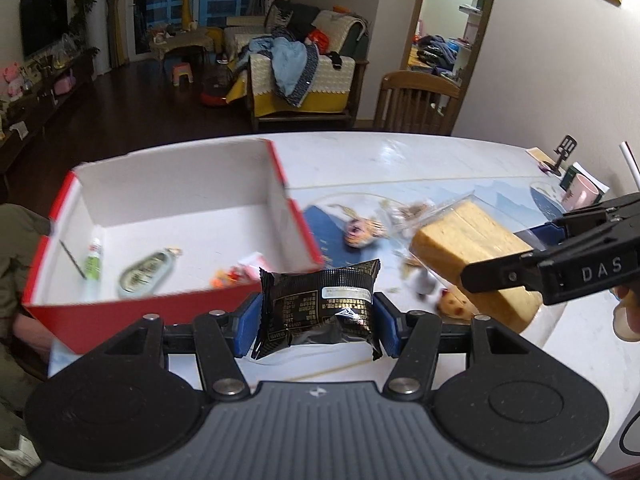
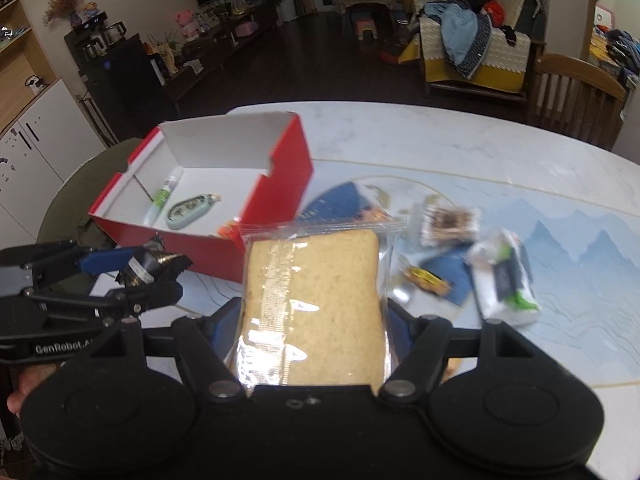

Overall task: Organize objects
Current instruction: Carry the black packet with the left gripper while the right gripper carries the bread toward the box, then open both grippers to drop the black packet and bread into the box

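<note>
My left gripper (image 1: 318,322) is shut on a black snack packet (image 1: 318,312), held above the table just right of the near corner of a red box (image 1: 168,312). My right gripper (image 2: 316,320) is shut on a clear-wrapped slab of bread (image 2: 316,304), and that same bread (image 1: 472,248) shows at the right of the left wrist view. The red box (image 2: 280,184) with white inside holds a green-capped tube (image 2: 162,196), an oval pale green case (image 2: 188,210) and a small orange item (image 1: 228,276). From the right wrist camera, the left gripper (image 2: 152,276) with its black packet (image 2: 154,266) appears at the left.
Loose snacks lie on the white table (image 2: 440,140): a brown packet (image 2: 450,224), a white and green packet (image 2: 504,276), a small yellow sweet (image 2: 424,278), over a blue mat (image 2: 344,200). A pink mug (image 1: 582,196) and phone stand (image 1: 564,154) sit at the far right. A wooden chair (image 1: 416,104) stands behind.
</note>
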A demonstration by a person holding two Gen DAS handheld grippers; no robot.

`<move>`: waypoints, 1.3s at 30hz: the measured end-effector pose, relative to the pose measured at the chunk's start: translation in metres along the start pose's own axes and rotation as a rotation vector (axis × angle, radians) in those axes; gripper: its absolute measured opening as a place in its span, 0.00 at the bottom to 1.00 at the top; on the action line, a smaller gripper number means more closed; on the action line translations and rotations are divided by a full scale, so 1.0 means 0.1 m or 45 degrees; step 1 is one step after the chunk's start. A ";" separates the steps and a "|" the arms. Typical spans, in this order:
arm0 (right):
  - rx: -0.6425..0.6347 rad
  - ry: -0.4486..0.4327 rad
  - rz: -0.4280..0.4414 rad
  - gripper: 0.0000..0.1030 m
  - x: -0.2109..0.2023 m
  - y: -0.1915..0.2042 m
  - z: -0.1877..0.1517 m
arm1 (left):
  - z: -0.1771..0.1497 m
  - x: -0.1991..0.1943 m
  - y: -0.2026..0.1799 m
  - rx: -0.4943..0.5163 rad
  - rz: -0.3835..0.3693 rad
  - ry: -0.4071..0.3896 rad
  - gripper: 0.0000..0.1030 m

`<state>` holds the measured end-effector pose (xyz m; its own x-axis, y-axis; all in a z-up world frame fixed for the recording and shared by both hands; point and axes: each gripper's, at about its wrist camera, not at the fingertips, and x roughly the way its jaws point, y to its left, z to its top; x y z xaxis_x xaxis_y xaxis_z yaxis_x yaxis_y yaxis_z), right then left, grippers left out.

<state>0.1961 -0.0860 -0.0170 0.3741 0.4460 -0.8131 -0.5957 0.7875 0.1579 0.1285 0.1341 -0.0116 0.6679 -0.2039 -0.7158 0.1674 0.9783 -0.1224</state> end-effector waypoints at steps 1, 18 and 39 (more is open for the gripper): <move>-0.009 -0.004 0.000 0.70 0.02 0.06 0.03 | 0.03 -0.01 0.08 0.001 0.007 -0.003 0.56; -0.090 -0.008 -0.012 0.70 0.73 0.97 0.62 | 0.33 0.11 1.32 0.000 0.124 0.038 0.56; -0.082 0.048 -0.133 0.70 1.69 1.24 1.12 | 0.87 1.03 1.83 0.078 0.200 0.137 0.56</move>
<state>0.2653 0.1351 -0.0722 0.4103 0.3453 -0.8441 -0.5996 0.7995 0.0356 0.2907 0.2892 -0.0482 0.6085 -0.0402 -0.7926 0.1131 0.9929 0.0364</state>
